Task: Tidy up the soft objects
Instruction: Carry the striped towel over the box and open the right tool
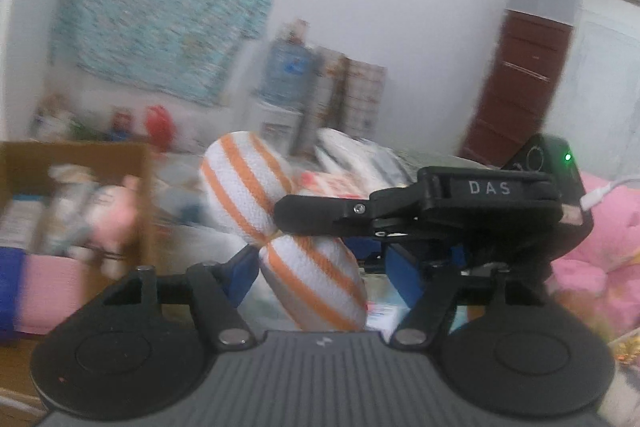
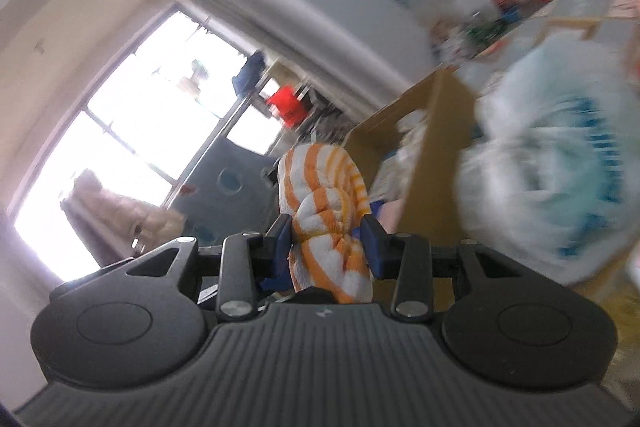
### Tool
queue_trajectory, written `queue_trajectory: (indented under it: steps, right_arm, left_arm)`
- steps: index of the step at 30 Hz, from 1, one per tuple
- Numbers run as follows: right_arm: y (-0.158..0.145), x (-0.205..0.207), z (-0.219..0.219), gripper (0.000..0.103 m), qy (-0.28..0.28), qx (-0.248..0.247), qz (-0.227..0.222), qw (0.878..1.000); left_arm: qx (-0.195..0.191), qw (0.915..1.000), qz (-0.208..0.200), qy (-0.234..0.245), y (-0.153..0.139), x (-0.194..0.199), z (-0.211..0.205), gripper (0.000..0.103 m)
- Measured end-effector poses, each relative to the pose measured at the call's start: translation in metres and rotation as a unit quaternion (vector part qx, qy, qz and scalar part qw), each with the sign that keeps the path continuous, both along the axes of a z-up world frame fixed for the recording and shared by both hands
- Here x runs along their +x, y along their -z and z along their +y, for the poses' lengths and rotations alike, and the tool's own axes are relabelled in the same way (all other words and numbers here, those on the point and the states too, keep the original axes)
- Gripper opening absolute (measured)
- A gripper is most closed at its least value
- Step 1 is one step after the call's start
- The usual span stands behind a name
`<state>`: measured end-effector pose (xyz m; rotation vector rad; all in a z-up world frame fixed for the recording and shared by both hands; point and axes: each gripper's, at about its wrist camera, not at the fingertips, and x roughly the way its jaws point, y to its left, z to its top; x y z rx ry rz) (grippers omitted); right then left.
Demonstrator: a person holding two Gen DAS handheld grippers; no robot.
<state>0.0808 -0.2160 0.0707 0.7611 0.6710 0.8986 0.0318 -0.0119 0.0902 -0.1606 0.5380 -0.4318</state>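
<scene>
Blue-padded right tool (image 2: 328,247) clenched on the orange-and-white striped soft cloth bundle (image 2: 326,223), pinched at its waist and held in the air. Left tool (image 1: 324,267) spread around the bundle's lower lobe; contact unclear. Beyond the bundle, an open brown cardboard box (image 2: 424,131). Risk: narrow pinch plus fast swing could let the bundle slip short of the box.

Left claw (image 1: 324,267): black linkage, blue pads, ribbed grey housing. Right claw (image 1: 280,215), at three o'clock: lettered "DAS", green light, white cable.
</scene>
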Motion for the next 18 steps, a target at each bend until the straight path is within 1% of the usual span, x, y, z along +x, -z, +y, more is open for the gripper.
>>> queue_trajectory:
  steps: [4, 6, 9, 11, 13, 16, 18]
  right_arm:
    - [-0.012, 0.018, 0.054, 0.037, -0.05, -0.015, -0.007, 0.999]
    - [-0.014, 0.03, 0.082, 0.036, -0.064, -0.024, -0.007, 0.998]
    - [-0.012, 0.047, 0.115, 0.034, -0.073, -0.036, 0.003, 0.997]
    - [-0.007, 0.058, 0.132, 0.034, -0.07, -0.049, 0.014, 0.996]
    - [-0.002, 0.068, 0.144, 0.033, -0.062, -0.07, 0.022, 0.995]
    - [0.004, 0.084, 0.154, 0.033, -0.037, -0.105, 0.023, 0.993]
    - [0.006, 0.093, 0.156, 0.033, -0.02, -0.126, 0.025, 0.991]
  left_arm:
    - [0.006, 0.999, 0.003, -0.045, -0.006, 0.001, 0.038, 0.068]
    - [0.01, 0.9974, 0.013, -0.07, -0.005, 0.009, 0.056, 0.068]
    - [0.016, 0.9951, 0.029, -0.094, 0.001, 0.024, 0.078, 0.068]
    - [0.018, 0.9937, 0.046, -0.1, 0.008, 0.038, 0.089, 0.069]
    - [0.012, 0.9917, 0.065, -0.111, 0.014, 0.05, 0.098, 0.069]
    - [-0.014, 0.9886, 0.081, -0.126, 0.023, 0.059, 0.113, 0.071]
    - [-0.031, 0.9856, 0.087, -0.141, 0.03, 0.056, 0.125, 0.072]
